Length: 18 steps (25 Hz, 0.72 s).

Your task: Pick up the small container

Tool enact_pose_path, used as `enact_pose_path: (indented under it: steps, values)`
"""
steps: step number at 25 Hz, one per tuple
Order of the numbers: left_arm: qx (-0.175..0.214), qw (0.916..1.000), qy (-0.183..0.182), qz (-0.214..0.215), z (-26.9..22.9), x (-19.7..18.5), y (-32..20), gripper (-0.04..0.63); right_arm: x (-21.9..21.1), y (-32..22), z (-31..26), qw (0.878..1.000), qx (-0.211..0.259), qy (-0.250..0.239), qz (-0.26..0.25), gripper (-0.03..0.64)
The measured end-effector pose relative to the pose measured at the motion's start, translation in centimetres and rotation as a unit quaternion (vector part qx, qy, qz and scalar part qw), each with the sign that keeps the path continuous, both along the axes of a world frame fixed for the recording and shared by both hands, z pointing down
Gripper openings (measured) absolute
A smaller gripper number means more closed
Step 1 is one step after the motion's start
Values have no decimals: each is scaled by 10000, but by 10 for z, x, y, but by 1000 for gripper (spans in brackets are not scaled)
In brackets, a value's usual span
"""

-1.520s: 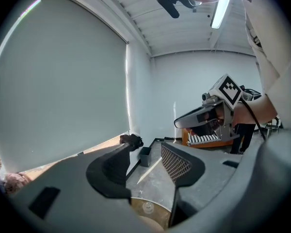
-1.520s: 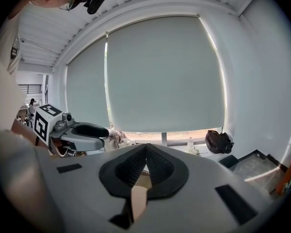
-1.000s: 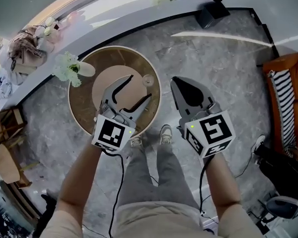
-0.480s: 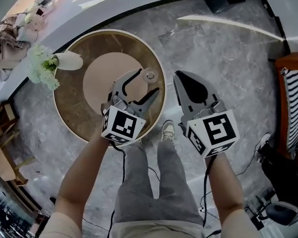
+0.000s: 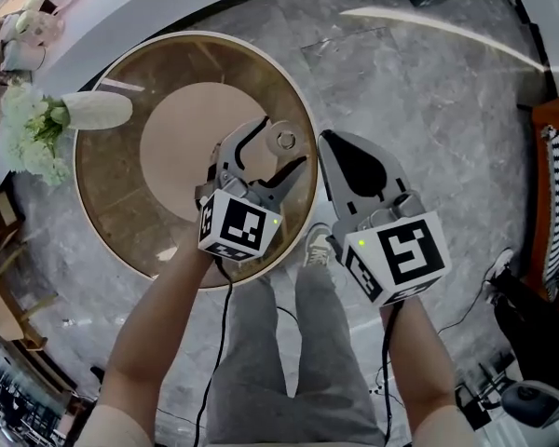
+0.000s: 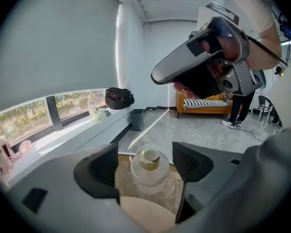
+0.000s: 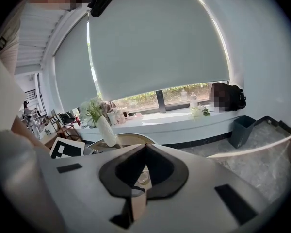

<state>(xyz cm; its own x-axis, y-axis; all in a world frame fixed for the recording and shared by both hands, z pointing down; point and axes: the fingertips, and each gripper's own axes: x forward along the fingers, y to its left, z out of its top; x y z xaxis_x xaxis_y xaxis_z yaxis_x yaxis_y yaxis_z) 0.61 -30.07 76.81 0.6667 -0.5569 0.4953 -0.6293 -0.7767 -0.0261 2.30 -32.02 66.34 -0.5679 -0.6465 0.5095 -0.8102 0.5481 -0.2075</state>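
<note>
Status: pick not done. Approach looks nearly finished; close and lift are left.

Your left gripper [image 5: 278,147] is wide, about as wide as it goes, and its jaws have just been opening. In the left gripper view the small container [image 6: 148,171] sits centred in the gap, with daylight between it and each pad [image 6: 101,168]. No contact on either side, so nothing is held. In the head view the container lies between the two tips, but I can't tell how deep into the jaws it is.

Your right gripper [image 5: 328,147] is at 3 o'clock of the left one, off the edge of the surface and over the floor. Its jaws are fully together with nothing in them. It plays no part in the pick as far as I can see.

The container is a small frosted jar with a gold cap [image 6: 149,160]. It stands upright on the round surface [image 5: 112,184], on the dark outer ring at about 3 o'clock and close to the rim. It's resting there, not raised.

Farther out, at about 10 o'clock on the surface, there's a white vase [image 5: 98,110] with flowers [image 5: 28,133]. It's well apart from the container and out of the way.

My read of what's left: ease in until the pads flank the jar body below the cap, close evenly, then lift straight up. It's near the rim, so a one-sided nudge could push it off.
</note>
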Motion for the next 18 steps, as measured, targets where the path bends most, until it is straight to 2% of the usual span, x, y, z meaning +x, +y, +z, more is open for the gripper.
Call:
enact_pose_path:
  steps: [6, 18]
  values:
    - [5, 9999, 152, 50, 30, 4, -5, 345, -4, 2, 26, 9999, -68, 11, -82, 6]
    - [-15, 9995, 129, 272, 59, 26, -14, 348, 5, 2, 63, 9994, -234, 83, -219, 6]
